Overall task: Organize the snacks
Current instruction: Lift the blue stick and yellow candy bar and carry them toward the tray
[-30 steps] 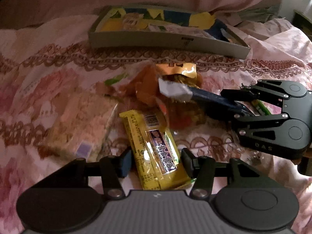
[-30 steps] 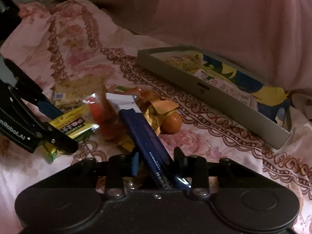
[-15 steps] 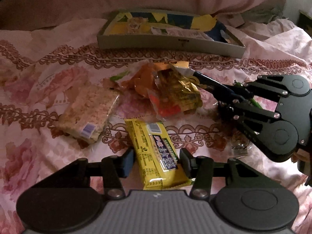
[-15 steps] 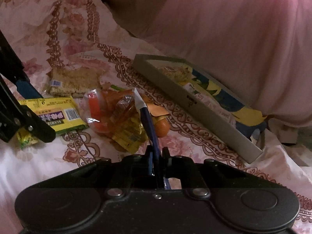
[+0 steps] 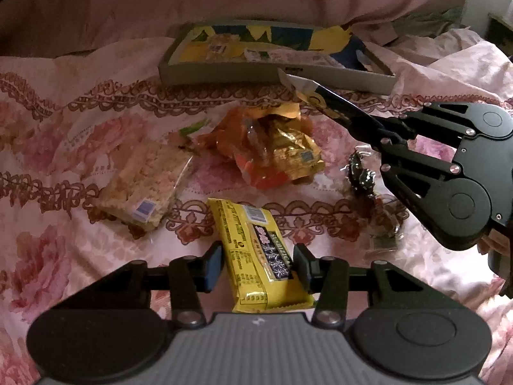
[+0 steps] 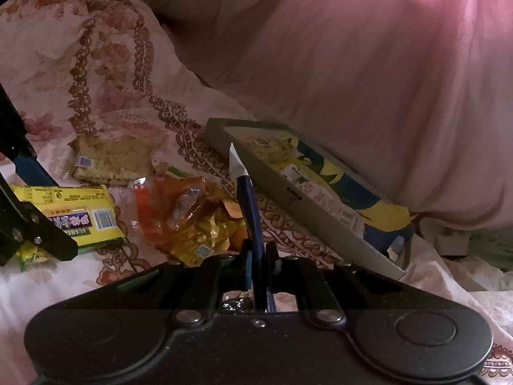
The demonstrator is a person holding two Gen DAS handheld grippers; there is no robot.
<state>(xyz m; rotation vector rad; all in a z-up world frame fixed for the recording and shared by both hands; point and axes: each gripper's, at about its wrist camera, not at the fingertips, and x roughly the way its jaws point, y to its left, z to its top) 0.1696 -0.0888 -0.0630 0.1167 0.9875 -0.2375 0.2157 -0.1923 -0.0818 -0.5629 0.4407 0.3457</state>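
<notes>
My right gripper [image 6: 260, 263] is shut on a long dark blue snack packet [image 6: 249, 199] with a white end, held edge-on above the bed; the packet also shows in the left wrist view [image 5: 336, 104], pointing toward a flat grey box [image 5: 224, 75]. My left gripper [image 5: 258, 266] is open, its jaws on either side of a yellow snack packet [image 5: 256, 247] lying on the bedspread. The box [image 6: 288, 192] holds a few packets on a yellow and blue lining.
A rice cracker pack [image 5: 144, 186], a heap of orange and gold wrappers [image 5: 275, 150] and small dark foil candies [image 5: 360, 173] lie on the floral bedspread. A pink quilt [image 6: 384, 80] rises behind the box.
My right gripper closed on the blue packet, lifted it off the heap and carried it toward the box. My left gripper stayed open around the yellow packet and pulled back a little.
</notes>
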